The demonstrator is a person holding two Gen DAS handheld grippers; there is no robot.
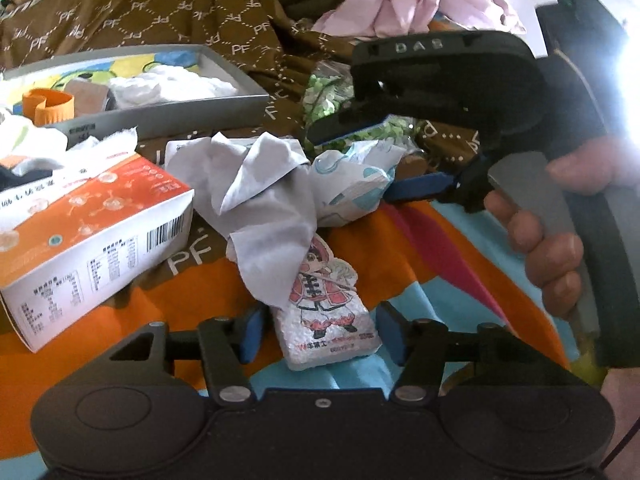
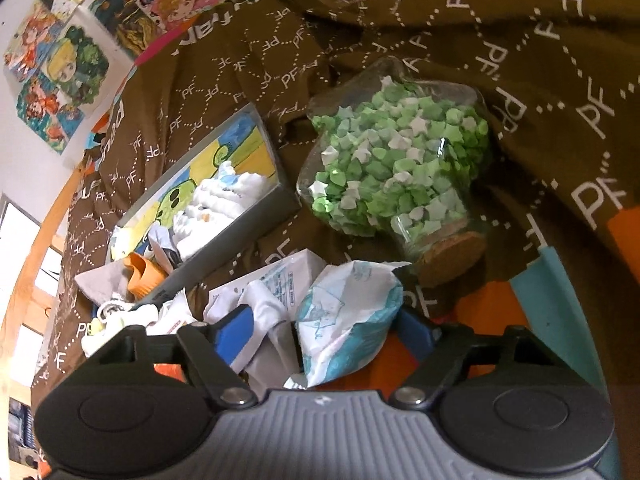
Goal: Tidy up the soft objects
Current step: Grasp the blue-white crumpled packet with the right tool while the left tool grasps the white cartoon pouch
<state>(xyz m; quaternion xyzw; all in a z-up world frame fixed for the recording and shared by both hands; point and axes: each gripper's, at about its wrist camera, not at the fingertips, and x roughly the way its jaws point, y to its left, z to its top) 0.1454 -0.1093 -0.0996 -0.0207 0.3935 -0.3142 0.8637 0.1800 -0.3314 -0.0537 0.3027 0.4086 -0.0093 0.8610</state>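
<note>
Left gripper (image 1: 316,330) is open around the cartoon tissue pack (image 1: 326,312), pads not touching. Right gripper (image 2: 326,330) is open around the blue-white tissue pack (image 2: 348,320). Risk: soft packs squash and slip out, or crumpled cloth (image 1: 260,196) gets caught w/ them.

Left gripper (image 1: 318,334): angled downward, blue pads parted, touching nothing.
Right gripper (image 2: 326,332): angled downward, jaws spread wide, contact unclear.
Right hand (image 1: 560,240): fingers wrapped around the grey handle, seen from the left wrist view.
</note>
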